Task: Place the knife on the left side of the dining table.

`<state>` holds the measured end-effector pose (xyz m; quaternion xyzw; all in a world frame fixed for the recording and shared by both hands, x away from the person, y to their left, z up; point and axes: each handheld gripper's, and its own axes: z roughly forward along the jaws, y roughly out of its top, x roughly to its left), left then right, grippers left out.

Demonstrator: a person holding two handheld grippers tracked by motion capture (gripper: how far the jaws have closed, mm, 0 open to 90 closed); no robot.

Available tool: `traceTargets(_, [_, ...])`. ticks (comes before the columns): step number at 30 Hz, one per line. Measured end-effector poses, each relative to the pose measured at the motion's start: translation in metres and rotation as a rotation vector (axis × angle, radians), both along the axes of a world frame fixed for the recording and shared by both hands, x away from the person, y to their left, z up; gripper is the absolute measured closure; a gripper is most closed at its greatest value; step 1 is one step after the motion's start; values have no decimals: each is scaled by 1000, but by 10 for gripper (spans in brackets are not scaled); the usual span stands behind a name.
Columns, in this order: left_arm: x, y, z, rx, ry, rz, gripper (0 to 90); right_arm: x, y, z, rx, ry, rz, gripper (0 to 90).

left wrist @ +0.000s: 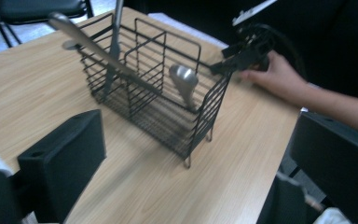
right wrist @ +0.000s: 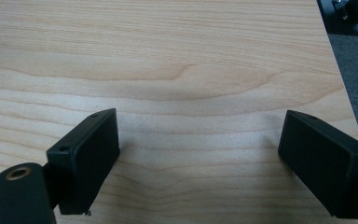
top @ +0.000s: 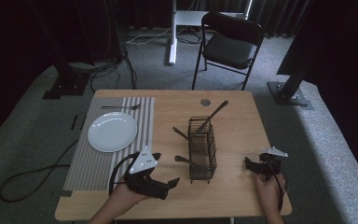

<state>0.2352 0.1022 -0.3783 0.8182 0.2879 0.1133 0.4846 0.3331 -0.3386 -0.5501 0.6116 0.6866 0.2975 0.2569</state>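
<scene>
A black wire cutlery basket [top: 203,149] stands upright in the middle of the wooden table [top: 233,126], with several metal utensils [top: 213,115] poking out of it. In the left gripper view the basket [left wrist: 158,93] sits just ahead of my jaws, and a spoon [left wrist: 184,83] leans inside it. My left gripper [top: 165,170] is open near the table's front edge, left of the basket, holding nothing [left wrist: 200,149]. To the basket's right, my right gripper [top: 251,164] rests low over bare wood, open and empty [right wrist: 198,154].
A white plate [top: 112,131] lies on a striped placemat [top: 88,158] at the left, with a fork [top: 121,108] beyond it. A small grey disc [top: 205,101] is set into the table's far side. A black folding chair [top: 230,44] stands behind the table.
</scene>
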Motion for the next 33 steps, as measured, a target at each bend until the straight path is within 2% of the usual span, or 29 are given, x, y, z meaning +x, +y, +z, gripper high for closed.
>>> traceTargets(1, [4,-4,-1,2,-9,23,59,0,0,0,0,0,0,118])
traceTargets(3, [8,-8,-2,-12,-1,30,66,0,0,0,0,0,0,119])
traceTargets(4, [9,-10,-3,-10,-8,34,101,0,0,0,0,0,0,118])
traceTargets(5, [9,-10,-3,-10,-8,34,137,0,0,0,0,0,0,118])
traceTargets(9, [11,-19,-5,-12,-2,31,178,0,0,0,0,0,0,118])
traceTargets(12, [13,-22,-7,-19,-6,29,311,0,0,0,0,0,0,118])
traceTargets(16, [15,-24,-10,-32,13,40,480,0,0,0,0,0,0,118])
traceTargets(17, [17,-25,-12,-32,24,37,480,0,0,0,0,0,0,118])
traceTargets(18, [18,-25,-13,-41,33,41,527,0,0,0,0,0,0,118])
traceTargets(25, [23,-27,-17,-44,53,52,683,0,0,0,0,0,0,119])
traceTargets(26, [23,-27,-18,-44,59,48,736,0,0,0,0,0,0,119])
traceTargets(33, [24,-27,-20,-39,25,54,780,0,0,0,0,0,0,119])
